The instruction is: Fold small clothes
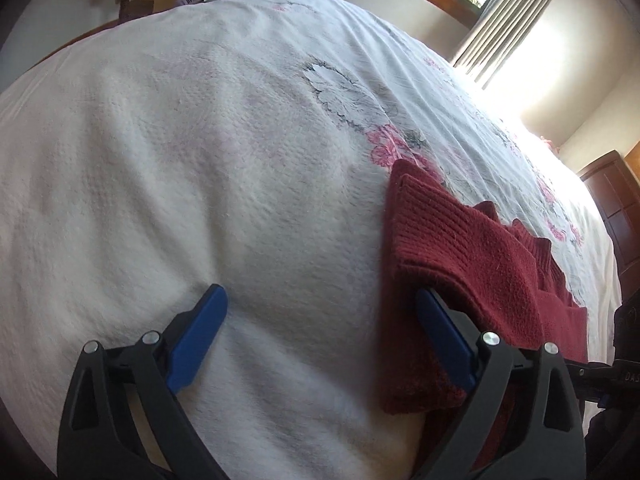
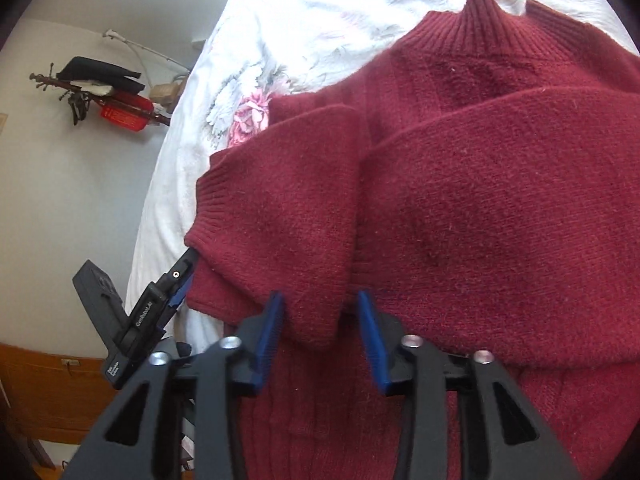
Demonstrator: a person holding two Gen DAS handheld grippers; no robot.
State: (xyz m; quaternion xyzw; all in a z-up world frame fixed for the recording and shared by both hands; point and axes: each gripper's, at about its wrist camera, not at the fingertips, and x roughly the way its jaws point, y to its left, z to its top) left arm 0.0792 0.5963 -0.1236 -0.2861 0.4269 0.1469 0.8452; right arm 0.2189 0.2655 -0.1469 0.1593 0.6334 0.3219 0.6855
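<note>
Nearest my lens on the right side is the right gripper, its jaws spread either side of a fold of the red sweater but not pinching it. My left gripper is spread wider, one blue finger over bare bedspread and the other tucked against the sweater's left edge; in the right view its tip seems to slip under the ribbed cuff, though I cannot tell whether it bears on the wool.

Largest first: the bed, covered in a white floral bedspread, fills the left view and carries everything. The sweater lies on its right half, close to my end, collar pointing away from me, both sleeves crossed in over the chest.

I judge the sleeves are done and the fold in hand is the body: bringing the hem up toward the collar. That calls for both jaws to close on the near hem, one at each corner, then lift and carry together so the crossed sleeves do not slide out.

Room is generous to the left and ahead, all open bedspread. To the right the sweater sits nearer the bed's edge, so I would keep the fold travelling straight ahead, not sideways.
</note>
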